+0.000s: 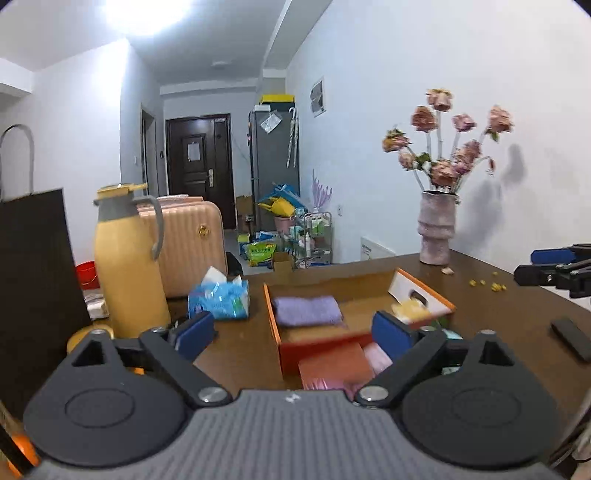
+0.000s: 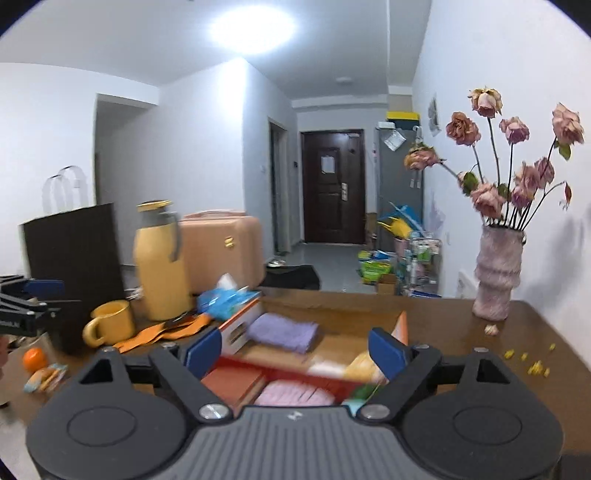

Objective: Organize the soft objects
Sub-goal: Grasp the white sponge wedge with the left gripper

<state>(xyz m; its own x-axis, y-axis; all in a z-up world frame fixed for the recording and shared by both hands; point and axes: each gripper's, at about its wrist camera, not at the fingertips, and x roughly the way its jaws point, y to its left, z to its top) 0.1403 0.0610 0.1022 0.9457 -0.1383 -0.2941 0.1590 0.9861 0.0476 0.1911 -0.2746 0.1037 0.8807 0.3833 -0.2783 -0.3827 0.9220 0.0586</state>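
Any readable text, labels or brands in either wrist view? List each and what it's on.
None can be read.
Green bag on the floor: print too blurred.
Tissue pack: print too blurred.
Orange box side panel: label too small.
Paper on the door: illegible.

White walls (image 2: 184,155) are enclosing the room, and a ceiling light (image 2: 253,27) is glowing overhead. A dark door (image 2: 332,184) is standing at the far end, with a grey cabinet (image 2: 399,173) to its right. The brown worktop (image 2: 443,321) is lying near.
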